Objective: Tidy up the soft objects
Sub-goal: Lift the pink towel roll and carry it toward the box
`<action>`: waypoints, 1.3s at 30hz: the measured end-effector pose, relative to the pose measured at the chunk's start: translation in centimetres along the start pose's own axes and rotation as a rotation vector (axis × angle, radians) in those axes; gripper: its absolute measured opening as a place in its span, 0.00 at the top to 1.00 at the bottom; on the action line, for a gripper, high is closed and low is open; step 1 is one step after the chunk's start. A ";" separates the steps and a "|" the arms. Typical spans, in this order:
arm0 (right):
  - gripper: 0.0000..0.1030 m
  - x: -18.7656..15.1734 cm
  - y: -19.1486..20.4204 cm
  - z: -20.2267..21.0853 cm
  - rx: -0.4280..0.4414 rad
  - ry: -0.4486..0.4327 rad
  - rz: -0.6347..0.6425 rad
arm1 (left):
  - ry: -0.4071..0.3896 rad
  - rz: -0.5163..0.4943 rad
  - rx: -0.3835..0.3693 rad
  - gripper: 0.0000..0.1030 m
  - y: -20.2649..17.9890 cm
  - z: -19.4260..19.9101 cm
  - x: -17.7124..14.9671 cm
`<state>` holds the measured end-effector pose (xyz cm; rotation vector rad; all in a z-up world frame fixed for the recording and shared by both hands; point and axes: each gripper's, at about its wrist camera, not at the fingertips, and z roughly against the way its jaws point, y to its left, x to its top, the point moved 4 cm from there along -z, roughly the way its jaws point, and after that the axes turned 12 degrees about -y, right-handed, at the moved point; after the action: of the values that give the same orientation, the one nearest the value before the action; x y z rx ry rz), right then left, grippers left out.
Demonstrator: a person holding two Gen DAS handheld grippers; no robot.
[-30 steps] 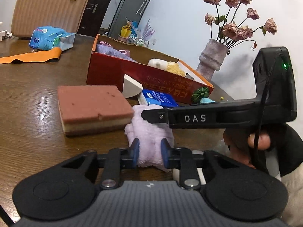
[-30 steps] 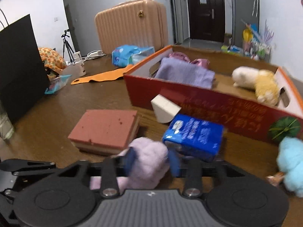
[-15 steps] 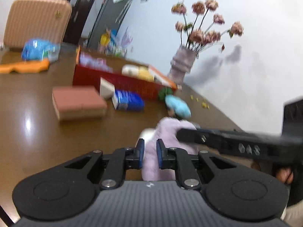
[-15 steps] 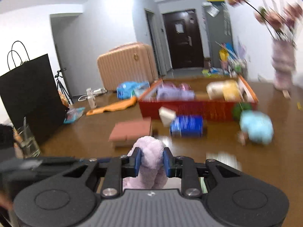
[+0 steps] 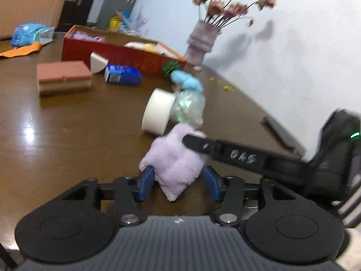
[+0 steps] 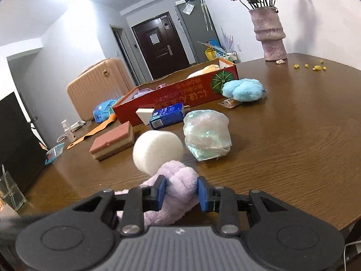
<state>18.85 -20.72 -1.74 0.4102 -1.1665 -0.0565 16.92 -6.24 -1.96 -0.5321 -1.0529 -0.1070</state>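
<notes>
At the near edge of the brown wooden table [image 6: 293, 135], a lilac plush cloth [image 5: 173, 158] is shared between both tools: the left gripper [image 5: 178, 181] is opening, its blue pads drawn clear of the fabric, while the right gripper [image 6: 181, 193] (also easing open) is seen with its pads against the bunched cloth. Just beyond are shown a white foam cylinder [image 6: 156, 150] and a plastic-wrapped bundle [image 6: 207, 139], with the red cardboard box [image 6: 178, 96] farther back.
</notes>
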 end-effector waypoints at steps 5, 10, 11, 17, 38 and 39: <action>0.67 0.2 -0.7 1.5 0.028 0.028 0.005 | -0.007 0.090 0.045 0.67 2.8 -0.5 0.8; 0.48 0.9 -1.1 3.0 0.048 0.007 0.001 | -0.041 0.147 0.039 0.66 4.4 0.3 2.4; 0.46 1.1 -1.2 2.9 0.047 -0.001 -0.001 | -0.041 0.166 0.012 0.64 4.4 0.3 2.6; 0.47 1.0 -2.6 0.5 0.052 0.044 -0.083 | -0.015 0.186 -0.015 0.58 4.1 -2.2 3.2; 0.79 21.6 2.0 -13.9 0.240 -0.115 0.173 | -0.197 0.076 -0.128 0.82 5.8 -12.1 25.6; 0.79 23.0 2.2 -16.9 0.229 -0.095 0.188 | -0.187 0.097 -0.094 0.82 6.9 -14.4 27.2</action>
<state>42.96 -19.71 13.68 0.5019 -1.3057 0.2249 44.40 -2.46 13.12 -0.6870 -1.2061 -0.0210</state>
